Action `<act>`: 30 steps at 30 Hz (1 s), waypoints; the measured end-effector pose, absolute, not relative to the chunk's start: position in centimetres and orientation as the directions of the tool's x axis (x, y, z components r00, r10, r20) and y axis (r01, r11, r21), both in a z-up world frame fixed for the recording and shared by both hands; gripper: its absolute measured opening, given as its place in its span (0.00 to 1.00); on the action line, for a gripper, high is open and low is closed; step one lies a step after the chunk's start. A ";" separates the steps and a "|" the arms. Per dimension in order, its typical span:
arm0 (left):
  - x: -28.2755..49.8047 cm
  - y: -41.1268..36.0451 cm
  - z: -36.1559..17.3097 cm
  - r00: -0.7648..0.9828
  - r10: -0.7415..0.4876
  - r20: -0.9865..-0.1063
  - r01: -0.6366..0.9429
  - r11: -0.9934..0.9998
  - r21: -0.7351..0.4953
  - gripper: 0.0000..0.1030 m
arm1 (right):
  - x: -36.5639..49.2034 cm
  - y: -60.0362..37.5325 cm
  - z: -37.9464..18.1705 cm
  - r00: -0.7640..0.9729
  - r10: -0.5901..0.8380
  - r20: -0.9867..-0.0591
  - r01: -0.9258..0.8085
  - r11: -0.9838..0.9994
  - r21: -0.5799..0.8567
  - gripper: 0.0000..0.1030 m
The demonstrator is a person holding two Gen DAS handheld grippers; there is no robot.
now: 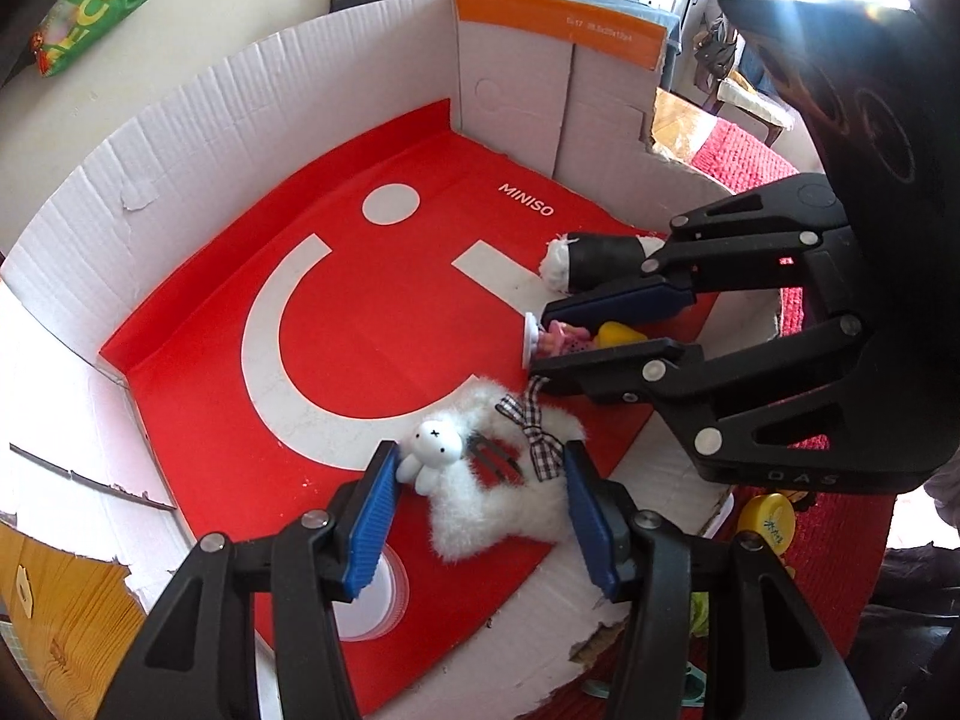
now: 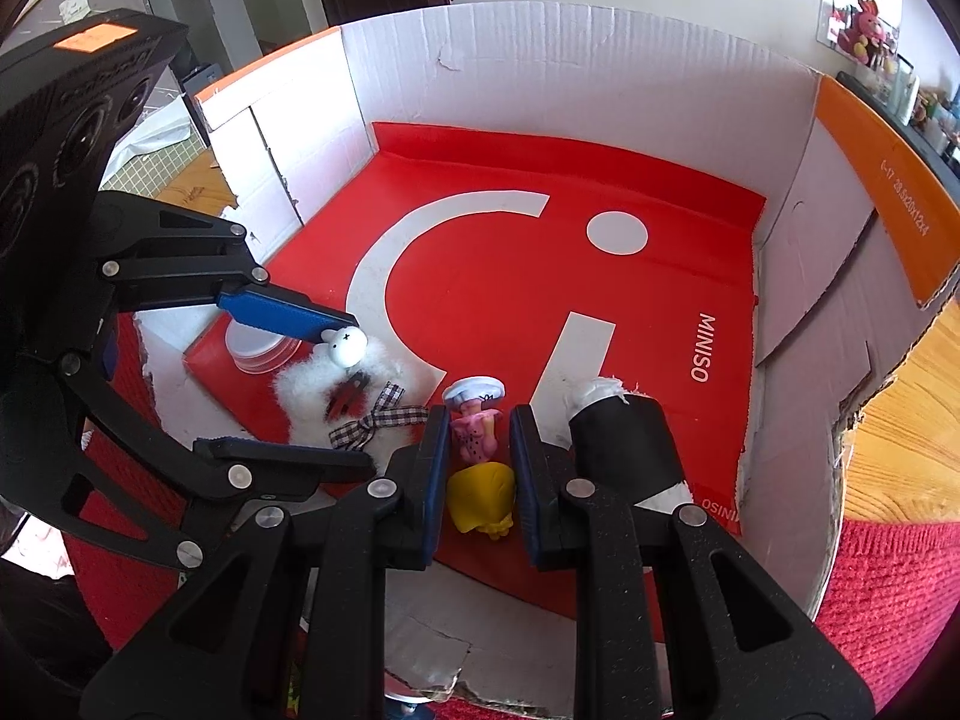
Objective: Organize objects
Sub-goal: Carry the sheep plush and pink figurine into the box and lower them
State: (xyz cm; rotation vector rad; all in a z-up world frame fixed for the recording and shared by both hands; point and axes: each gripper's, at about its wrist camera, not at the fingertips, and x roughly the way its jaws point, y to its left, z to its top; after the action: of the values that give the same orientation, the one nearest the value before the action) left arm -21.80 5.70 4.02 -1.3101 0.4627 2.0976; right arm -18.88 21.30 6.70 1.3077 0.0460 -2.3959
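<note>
Cardboard box (image 2: pixel 570 78) with red liner: landmark.

Already inside box, near its front edge: fluffy white hair clip (image 1: pixel 504 498) with checked bow, pink figurine (image 2: pixel 477 429) with yellow toy (image 2: pixel 483 495) behind it, black roll (image 2: pixel 624 438) just beside figurine, round tin (image 2: pixel 258 348) at front corner.

Left tongs (image 1: pixel 480 498) wide open, straddling clip, gripping nothing. Right tongs (image 2: pixel 477 468) part open around figurine and yellow toy; pads near, contact unclear (release or pickup, cannot tell).

Left outside box: yellow item (image 1: pixel 771 519) on red mat, maybe more. Judged: mostly along, not finished.
</note>
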 end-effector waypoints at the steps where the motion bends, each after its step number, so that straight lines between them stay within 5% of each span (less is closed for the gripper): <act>1: -21.8 5.7 4.0 -0.320 0.314 -0.894 -0.662 -0.749 -0.026 0.55 | -18.8 21.3 6.7 -0.479 -0.332 -0.813 0.369 -0.916 0.157 0.19; 30: -21.7 5.6 4.2 -0.333 0.308 -0.891 -0.661 -0.751 -0.013 0.59 | -18.7 20.7 6.6 -0.494 -0.311 -0.812 0.381 -0.917 0.119 0.19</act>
State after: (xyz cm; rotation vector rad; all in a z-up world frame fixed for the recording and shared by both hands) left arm -21.72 5.58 4.19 -1.3003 0.4750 2.1098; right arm -18.68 20.69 6.56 1.2896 0.1074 -2.4130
